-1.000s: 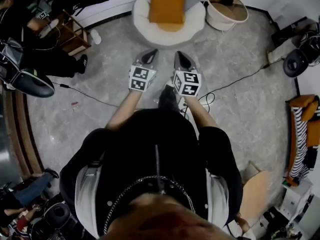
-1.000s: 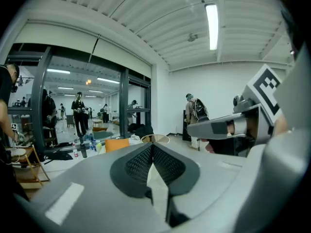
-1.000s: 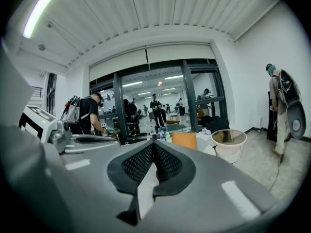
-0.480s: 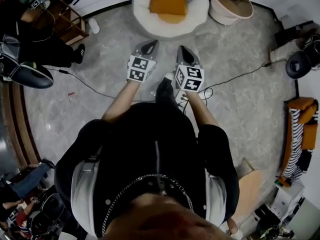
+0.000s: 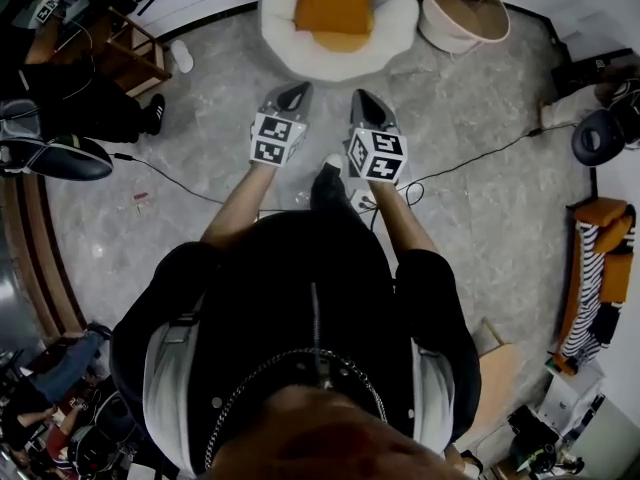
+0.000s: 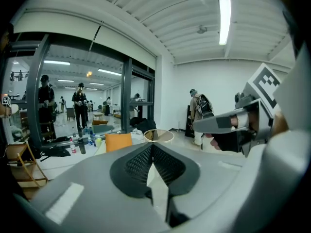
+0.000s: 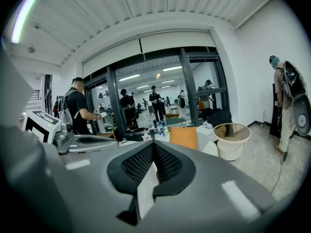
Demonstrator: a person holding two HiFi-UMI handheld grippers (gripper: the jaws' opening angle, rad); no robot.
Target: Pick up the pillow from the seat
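An orange pillow (image 5: 336, 6) lies on a round white seat (image 5: 385, 46) at the top of the head view. It also shows as a small orange pillow (image 6: 118, 141) far ahead in the left gripper view and as the pillow (image 7: 183, 137) in the right gripper view. My left gripper (image 5: 297, 92) and right gripper (image 5: 362, 98) are held side by side in front of me, both pointing toward the seat and well short of it. Both are shut, pads together, with nothing between them.
A round white basket table (image 5: 462, 13) stands right of the seat. A wooden rack (image 5: 128, 56) and seated people are at the left. A black cable (image 5: 470, 162) runs across the grey floor on the right. An orange striped sofa (image 5: 595, 268) is at the far right.
I have moved forward toward the seat; it sits slightly higher in the head view and the grippers have shifted a little up and left. Both stay shut.
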